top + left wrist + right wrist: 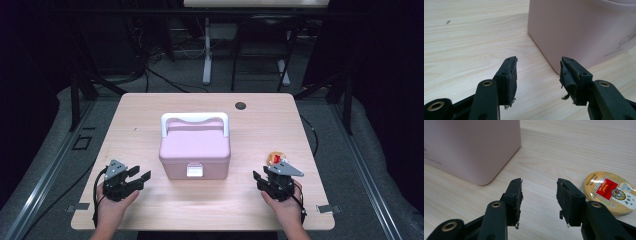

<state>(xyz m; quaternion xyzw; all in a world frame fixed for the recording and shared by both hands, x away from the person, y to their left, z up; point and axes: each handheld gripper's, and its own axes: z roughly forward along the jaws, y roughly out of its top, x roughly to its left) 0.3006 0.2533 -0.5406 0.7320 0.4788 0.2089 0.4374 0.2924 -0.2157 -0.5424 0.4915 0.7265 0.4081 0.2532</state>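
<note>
On the middle of the table [150,107] sits the biggest thing, a pink box [195,150]. The table is pale wood with thin lines in it, and it feels flat and bare. The box is smooth plastic with round corners. It has a white handle [195,120] folded over the far side of its lid and a small white clasp [195,170] on the near side. The lid is down and the clasp looks shut.

Near the right side of the box, but apart from it, lies a little round tin [275,158]. It is flat like a coin, shiny gold, with a red sticker on top. It lies just past my right gripper [260,178].

I hold my left gripper [140,173] low at the near left of the box. Its jaws stand apart with nothing between them. The black pads [512,82] are soft and a bit torn at the edges. My right gripper is also spread apart and holds nothing; the tin is just to the right of its jaws, not between them.

I think the job is to put the tin in the box. Nothing looks done yet. The box must be opened, the tin picked up and dropped in, and the lid shut.
</note>
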